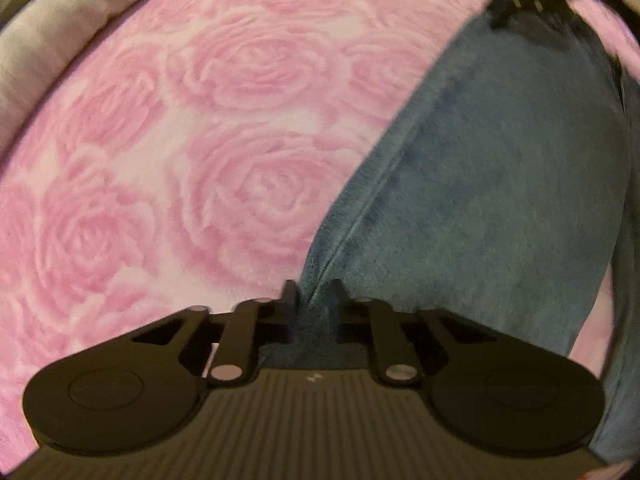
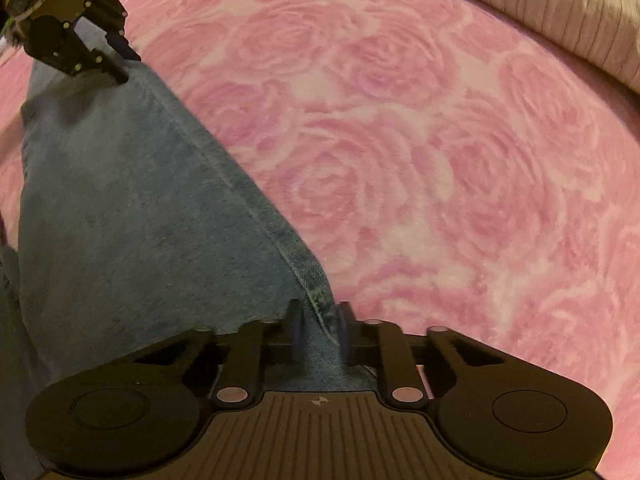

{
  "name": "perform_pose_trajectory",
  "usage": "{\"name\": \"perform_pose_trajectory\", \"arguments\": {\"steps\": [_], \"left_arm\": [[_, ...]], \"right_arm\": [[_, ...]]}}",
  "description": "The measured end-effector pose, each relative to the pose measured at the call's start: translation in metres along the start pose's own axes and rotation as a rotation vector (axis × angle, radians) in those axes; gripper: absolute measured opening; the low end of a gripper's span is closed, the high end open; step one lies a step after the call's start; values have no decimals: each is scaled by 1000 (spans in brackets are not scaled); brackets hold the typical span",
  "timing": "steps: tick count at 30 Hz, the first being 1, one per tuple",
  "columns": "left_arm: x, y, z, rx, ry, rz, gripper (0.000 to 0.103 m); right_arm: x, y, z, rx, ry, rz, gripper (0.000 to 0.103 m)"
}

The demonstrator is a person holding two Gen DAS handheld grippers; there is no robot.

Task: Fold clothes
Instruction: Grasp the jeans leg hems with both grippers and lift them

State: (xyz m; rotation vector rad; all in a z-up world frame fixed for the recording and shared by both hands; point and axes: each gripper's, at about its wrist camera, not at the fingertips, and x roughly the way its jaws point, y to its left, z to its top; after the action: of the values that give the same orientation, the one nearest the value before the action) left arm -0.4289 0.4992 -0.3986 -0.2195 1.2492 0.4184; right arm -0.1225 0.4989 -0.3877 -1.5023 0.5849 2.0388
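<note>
The jeans [image 1: 500, 184] are stretched between the 2 tools above a pink blanket [image 1: 180, 140] patterned with large roses. The left hand-held gripper [image 1: 312, 296] is clamped on a seamed edge of the denim, the cloth bunched between its 2 black fingers [image 1: 289, 294]. In the left wrist view the fabric runs up and to the right as a broad blue band toward the other tool, which shows blurred at the top right corner.

The right hand-held gripper [image 2: 318, 316] is likewise closed on the denim, pinching a stitched seam with a frayed, greenish patch just in front of its fingers [image 2: 295, 314]. From the right wrist view the denim spreads up and to the left to the left tool at the top left corner, whose fingers grip the far edge.

A pale grey ribbed cushion [image 2: 560, 12] borders the blanket along the upper right of the right wrist view, and along the upper left of the left wrist view.
</note>
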Motion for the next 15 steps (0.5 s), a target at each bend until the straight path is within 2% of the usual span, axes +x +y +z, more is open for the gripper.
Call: {"name": "perform_pose_trajectory", "arguments": {"steps": [4, 6, 9, 12, 15], "left_arm": [[-29, -18, -13, -43, -81, 82, 2], [-60, -35, -25, -97, -161, 147, 2], [-115, -75, -47, -166, -239, 200, 2], [-168, -124, -79, -251, -264, 173, 2], [-197, -169, -114, -382, -236, 92, 2]], "right_arm": [[-28, 28, -8, -11, -72, -121, 9], [-51, 53, -14, -21, -120, -208, 9], [-94, 108, -30, -7, -176, -334, 9], [-138, 169, -52, 31, -222, -445, 9], [-158, 235, -85, 133, -188, -460, 9]]}}
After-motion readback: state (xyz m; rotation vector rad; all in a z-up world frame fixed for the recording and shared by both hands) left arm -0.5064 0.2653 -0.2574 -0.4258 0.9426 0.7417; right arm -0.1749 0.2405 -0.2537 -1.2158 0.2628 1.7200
